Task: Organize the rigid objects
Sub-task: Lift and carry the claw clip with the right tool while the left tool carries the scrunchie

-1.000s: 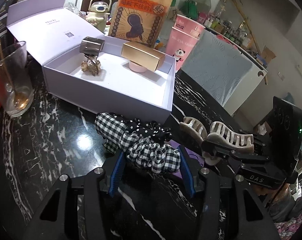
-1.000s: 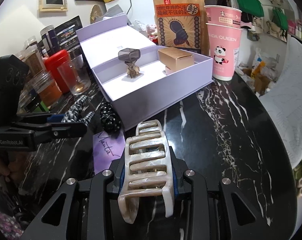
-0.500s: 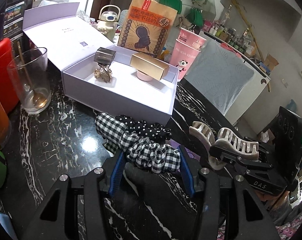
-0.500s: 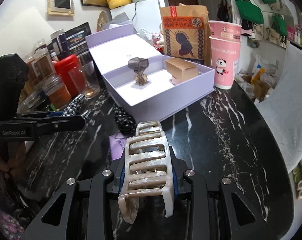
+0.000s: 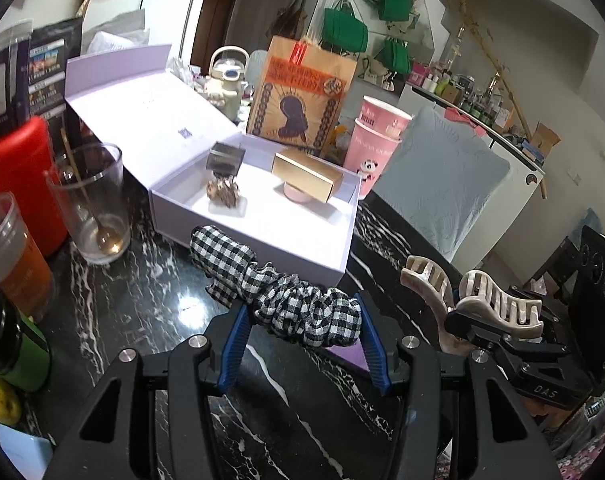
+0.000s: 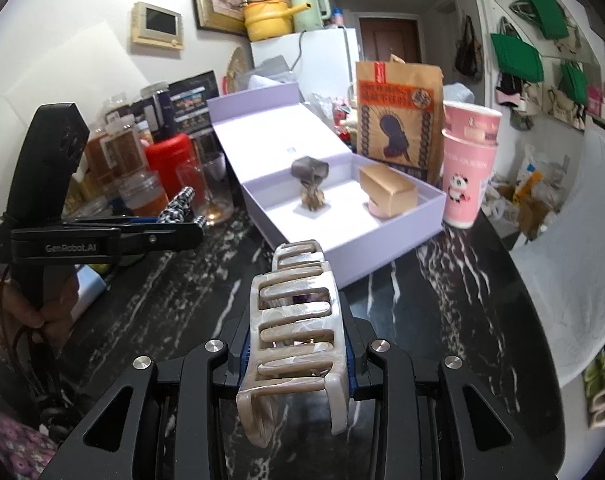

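My left gripper (image 5: 302, 340) is shut on a black-and-white checked scrunchie (image 5: 278, 300) and holds it above the dark marble table. My right gripper (image 6: 298, 356) is shut on a beige marbled claw hair clip (image 6: 298, 320), which also shows in the left wrist view (image 5: 474, 304). An open lilac gift box (image 5: 262, 236) stands ahead of both grippers; it also shows in the right wrist view (image 6: 382, 252). Inside it are a small grey-topped ornament (image 5: 224, 178) and a gold box (image 5: 306, 174) resting on a pink disc.
A drinking glass with a spoon (image 5: 90, 204), a red canister (image 5: 18, 184) and jars stand at the left. A brown paper bag (image 5: 300, 92) and stacked pink cups (image 5: 376, 144) stand behind the box. A purple card (image 5: 350, 354) lies on the table.
Both grippers have risen and pulled back from the box with their objects. The checked scrunchie has lifted off the table; the black dotted scrunchie is out of sight.
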Available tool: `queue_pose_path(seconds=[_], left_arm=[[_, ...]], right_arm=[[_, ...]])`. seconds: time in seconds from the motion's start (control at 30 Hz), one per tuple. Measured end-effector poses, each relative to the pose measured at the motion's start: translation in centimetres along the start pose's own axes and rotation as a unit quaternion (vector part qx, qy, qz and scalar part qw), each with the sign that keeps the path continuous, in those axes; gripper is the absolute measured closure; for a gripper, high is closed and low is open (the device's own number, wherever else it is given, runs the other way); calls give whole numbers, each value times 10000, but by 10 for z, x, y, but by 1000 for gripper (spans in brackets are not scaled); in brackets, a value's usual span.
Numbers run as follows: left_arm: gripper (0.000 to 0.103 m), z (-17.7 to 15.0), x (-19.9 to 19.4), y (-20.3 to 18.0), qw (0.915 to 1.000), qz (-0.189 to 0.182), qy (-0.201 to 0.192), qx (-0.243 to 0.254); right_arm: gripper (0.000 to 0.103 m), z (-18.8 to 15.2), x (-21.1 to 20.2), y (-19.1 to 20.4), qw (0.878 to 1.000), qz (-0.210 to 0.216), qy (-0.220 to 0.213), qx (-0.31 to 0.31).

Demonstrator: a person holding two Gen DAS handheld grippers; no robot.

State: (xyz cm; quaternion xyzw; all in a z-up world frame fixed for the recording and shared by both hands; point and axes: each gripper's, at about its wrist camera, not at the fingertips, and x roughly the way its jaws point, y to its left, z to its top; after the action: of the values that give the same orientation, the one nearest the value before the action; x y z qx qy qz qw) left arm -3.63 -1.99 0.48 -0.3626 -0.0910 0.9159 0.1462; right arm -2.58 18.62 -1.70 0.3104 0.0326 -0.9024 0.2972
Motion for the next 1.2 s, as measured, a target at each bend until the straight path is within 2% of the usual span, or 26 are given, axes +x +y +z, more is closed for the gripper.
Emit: queue_pose_path(seconds=[0.13, 0.3, 0.73, 1.2], left_arm=[[53, 10, -5, -2, 9999, 38, -93, 18], [53, 25, -6, -1, 9998, 56, -166, -13], [53, 67, 6, -9, 9993, 137, -263, 207], [53, 96, 53, -15, 9983, 93, 35, 580]], right_arm=[[70, 11, -5, 5, 9998, -172, 12, -122], [70, 25, -9, 0, 10000, -29, 6, -3], [70, 72, 3, -18, 9996, -107, -169, -195], [70, 102, 40, -41, 9995, -6, -219, -215]])
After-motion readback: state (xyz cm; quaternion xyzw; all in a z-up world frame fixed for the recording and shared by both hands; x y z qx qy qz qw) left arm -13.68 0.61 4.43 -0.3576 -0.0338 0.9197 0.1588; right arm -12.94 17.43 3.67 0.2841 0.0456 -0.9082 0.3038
